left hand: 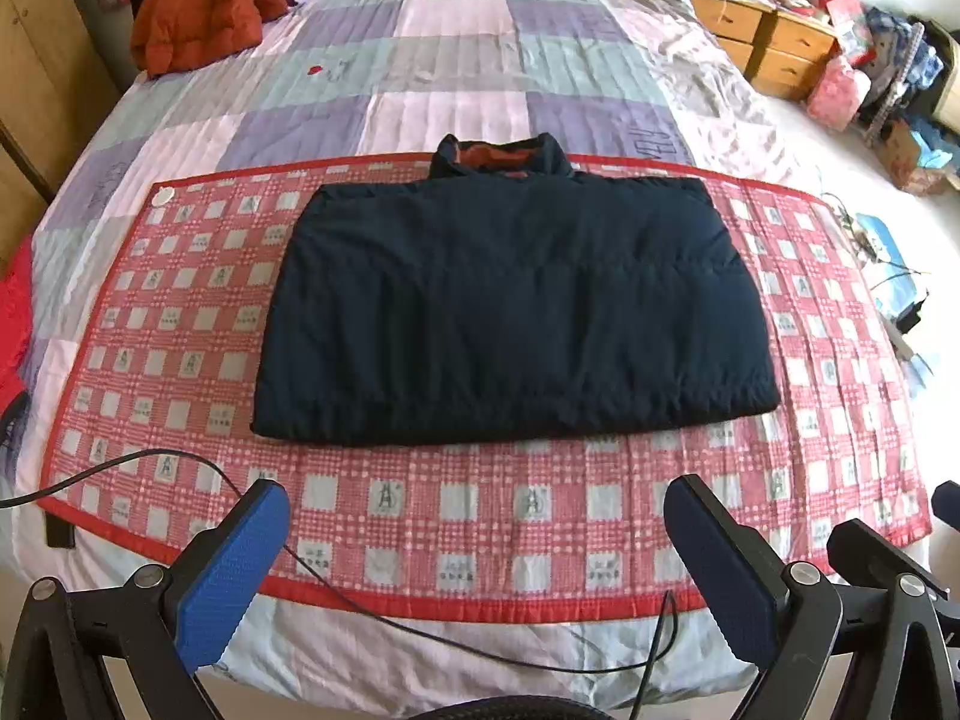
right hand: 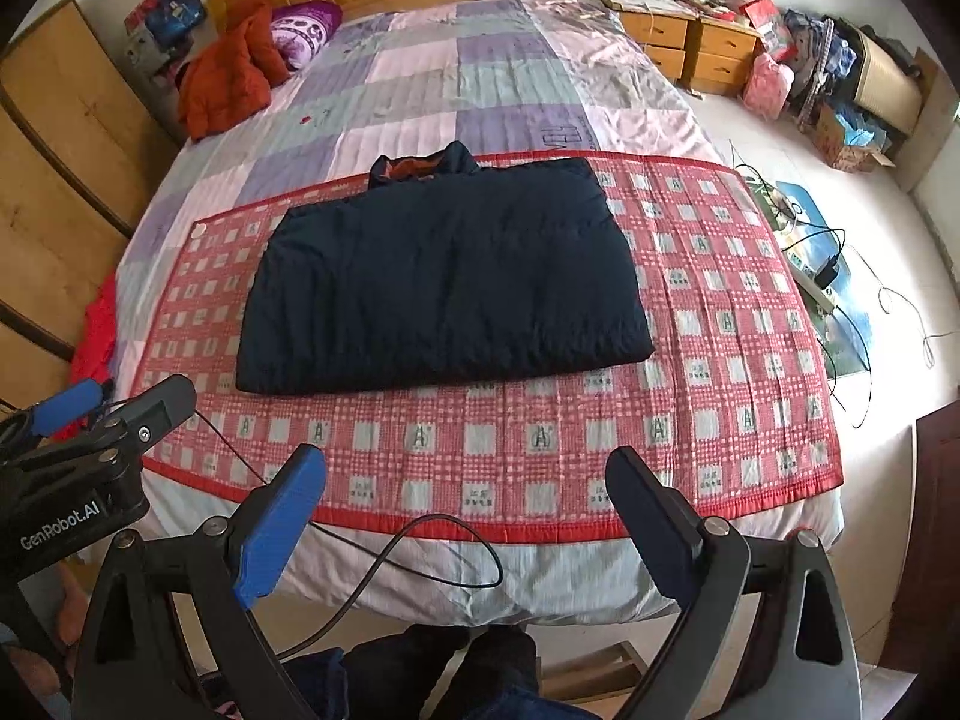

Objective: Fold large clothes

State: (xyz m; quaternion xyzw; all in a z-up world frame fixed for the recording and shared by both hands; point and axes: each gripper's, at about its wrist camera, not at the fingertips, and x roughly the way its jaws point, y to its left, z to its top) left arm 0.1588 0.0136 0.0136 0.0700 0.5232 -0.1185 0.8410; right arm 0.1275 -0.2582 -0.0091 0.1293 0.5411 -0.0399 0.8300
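Observation:
A dark navy padded jacket [left hand: 510, 306] [right hand: 441, 276] lies flat on a red checked mat [left hand: 150, 372] [right hand: 720, 312], its sleeves tucked out of sight so it forms a rectangle. Its collar with an orange lining [left hand: 498, 159] points toward the headboard. My left gripper [left hand: 474, 510] hovers open over the near edge of the mat, short of the jacket's hem, holding nothing. My right gripper [right hand: 465, 480] is open too, also empty and back from the hem. In the right wrist view the left gripper [right hand: 96, 414] shows at the left edge.
The mat lies on a bed with a purple and pink patchwork quilt [left hand: 456, 60] [right hand: 432, 78]. An orange-red jacket [left hand: 198, 6] [right hand: 228, 72] sits near the pillows. Black cables [left hand: 420, 630] [right hand: 432, 546] trail over the near bed edge. Wooden drawers [right hand: 690, 48] and clutter stand at right.

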